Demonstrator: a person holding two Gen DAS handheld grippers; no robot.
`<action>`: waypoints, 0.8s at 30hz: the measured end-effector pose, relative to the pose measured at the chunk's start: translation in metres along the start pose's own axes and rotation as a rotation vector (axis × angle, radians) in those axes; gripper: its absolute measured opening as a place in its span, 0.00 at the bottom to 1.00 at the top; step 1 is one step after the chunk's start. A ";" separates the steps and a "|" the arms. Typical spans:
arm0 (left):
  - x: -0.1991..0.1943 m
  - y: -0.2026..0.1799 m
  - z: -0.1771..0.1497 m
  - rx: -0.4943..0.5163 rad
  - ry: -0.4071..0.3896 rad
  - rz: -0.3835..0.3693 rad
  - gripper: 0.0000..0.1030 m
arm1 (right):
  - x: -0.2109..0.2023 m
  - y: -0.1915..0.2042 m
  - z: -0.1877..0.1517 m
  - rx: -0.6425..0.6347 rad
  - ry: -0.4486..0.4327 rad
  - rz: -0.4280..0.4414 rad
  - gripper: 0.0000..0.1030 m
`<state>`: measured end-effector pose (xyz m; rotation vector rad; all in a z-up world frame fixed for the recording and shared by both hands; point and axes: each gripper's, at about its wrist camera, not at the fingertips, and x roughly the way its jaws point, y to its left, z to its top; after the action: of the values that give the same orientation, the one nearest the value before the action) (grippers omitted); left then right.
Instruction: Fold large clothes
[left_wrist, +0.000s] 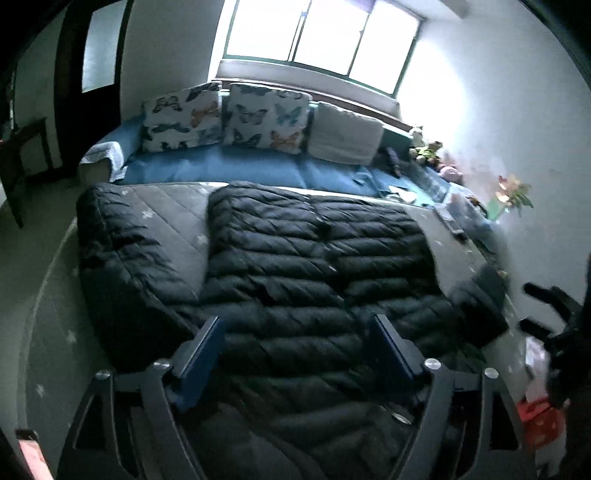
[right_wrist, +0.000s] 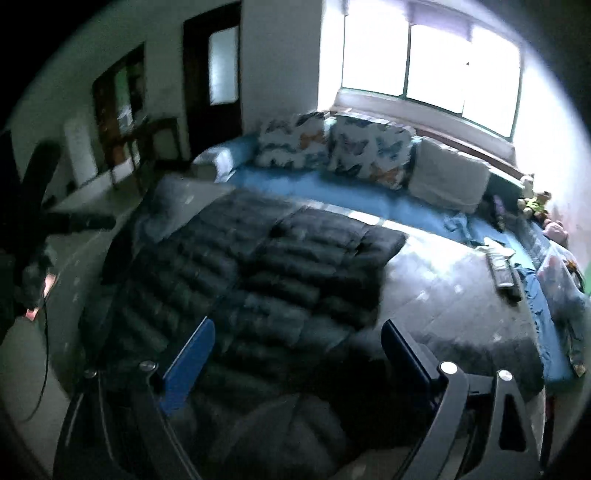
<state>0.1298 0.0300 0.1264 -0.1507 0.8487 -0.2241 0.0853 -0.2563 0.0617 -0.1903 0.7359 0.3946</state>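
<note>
A large black quilted puffer jacket (left_wrist: 314, 258) lies spread flat on a grey quilted cover (left_wrist: 177, 214). One sleeve (left_wrist: 110, 251) stretches out to the left and a dark bunched part (left_wrist: 480, 299) sits at its right side. My left gripper (left_wrist: 297, 321) hangs open above the jacket's near part, blue pads wide apart with nothing between them. In the right wrist view the jacket (right_wrist: 277, 266) fills the left half of the cover (right_wrist: 461, 302). My right gripper (right_wrist: 298, 324) is open over the jacket's near right edge, holding nothing. Its dark fingers (left_wrist: 546, 295) also show at the far right of the left wrist view.
Behind the cover runs a blue sofa (left_wrist: 229, 166) with butterfly cushions (left_wrist: 266, 118) under a bright window. Remote controls (right_wrist: 502, 271) lie on the cover's far right. Flowers (left_wrist: 511, 192) and clutter line the right wall. A dark chair (left_wrist: 22, 162) stands at left, a red object (left_wrist: 541, 421) at lower right.
</note>
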 end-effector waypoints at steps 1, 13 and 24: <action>-0.002 -0.006 -0.007 0.003 0.002 -0.010 0.84 | 0.004 0.008 -0.006 -0.027 0.024 0.006 0.97; 0.105 -0.057 -0.104 0.026 0.297 -0.200 0.33 | 0.088 0.023 -0.087 0.013 0.311 -0.024 0.59; 0.098 -0.088 -0.137 0.197 0.302 -0.188 0.31 | 0.060 0.008 -0.099 0.070 0.204 0.004 0.59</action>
<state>0.0768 -0.0862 -0.0149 -0.0113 1.1072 -0.5145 0.0615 -0.2620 -0.0522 -0.1648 0.9494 0.3564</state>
